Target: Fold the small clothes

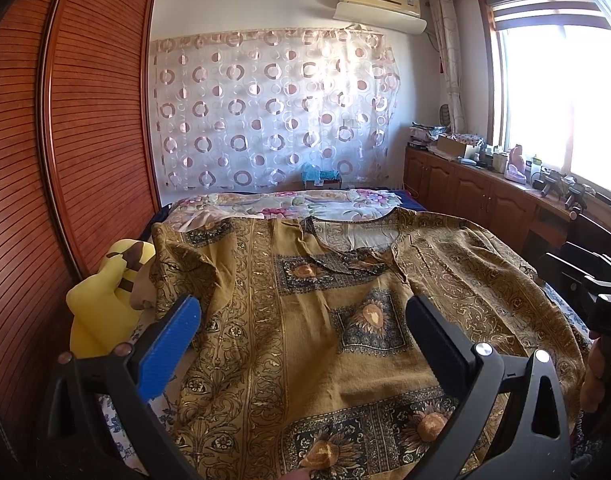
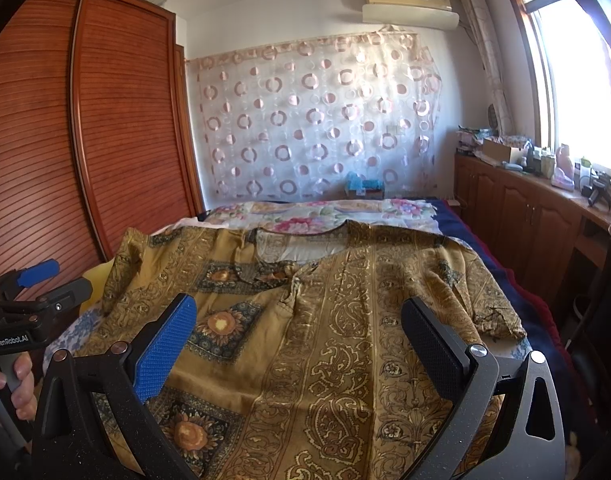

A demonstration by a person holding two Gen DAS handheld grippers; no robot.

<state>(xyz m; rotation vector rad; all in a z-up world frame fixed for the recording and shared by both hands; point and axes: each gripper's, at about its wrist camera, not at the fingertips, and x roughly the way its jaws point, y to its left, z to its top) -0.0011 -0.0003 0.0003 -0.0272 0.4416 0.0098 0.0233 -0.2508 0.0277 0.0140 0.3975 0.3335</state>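
While both grippers are hovering spread wide, a patterned shirt is lying flat across the bed.

From the left wrist, the left gripper (image 1: pixel 303 320) is gaping, grasping nothing, above the mustard paisley shirt (image 1: pixel 305 280) filling the frame's centre, a yellow plush toy (image 1: pixel 105 300) sitting at left. From the right wrist, the right gripper (image 2: pixel 299 320) is likewise hanging released over the shirt (image 2: pixel 325 300); a hand (image 2: pixel 13 384) is gripping the other handle at lower left.

Both black grippers (image 1: pixel 305 320) (image 2: pixel 299 320) carry one blue textured pad, one black, with silver screws.
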